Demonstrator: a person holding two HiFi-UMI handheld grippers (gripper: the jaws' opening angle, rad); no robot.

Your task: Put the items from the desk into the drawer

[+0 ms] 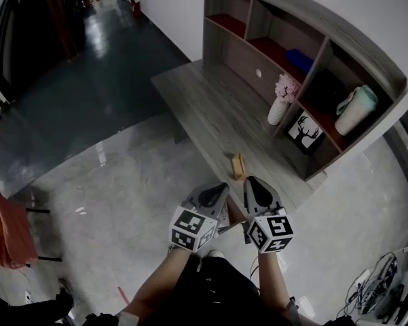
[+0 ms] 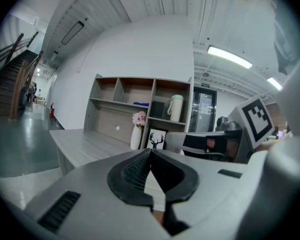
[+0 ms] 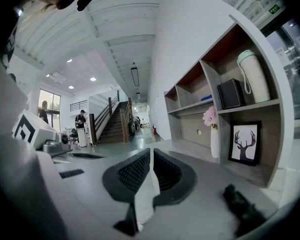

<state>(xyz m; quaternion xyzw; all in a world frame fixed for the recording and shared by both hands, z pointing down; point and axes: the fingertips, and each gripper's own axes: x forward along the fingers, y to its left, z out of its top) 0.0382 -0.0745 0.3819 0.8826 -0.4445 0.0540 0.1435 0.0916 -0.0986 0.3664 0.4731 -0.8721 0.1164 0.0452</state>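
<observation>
Grey jaws of the left tongs (image 2: 150,153) meet at their tips with nothing between them. The right tongs (image 3: 150,153) are closed the same way and are also empty. Both hang side by side just short of the front edge of the desk (image 1: 210,114).

1 tan block (image 1: 238,165) stands on the desk near that edge, just beyond the tongs and apart from them. It looks like wood, so it is probably light, stiff and not fragile, though narrow enough to tip if nudged. A low pinch across its 2 broad faces should hold it.

The drawer (image 1: 258,73) looks to be the panel with a pale knob in the shelf (image 1: 318,65). It is shut and would need pulling out first.

A vase (image 1: 278,107) of pink flowers and a deer picture (image 1: 304,133) sit further back, apart from the block, and a bottle (image 1: 356,111) stands above them. Nothing blocks the way to the block.
</observation>
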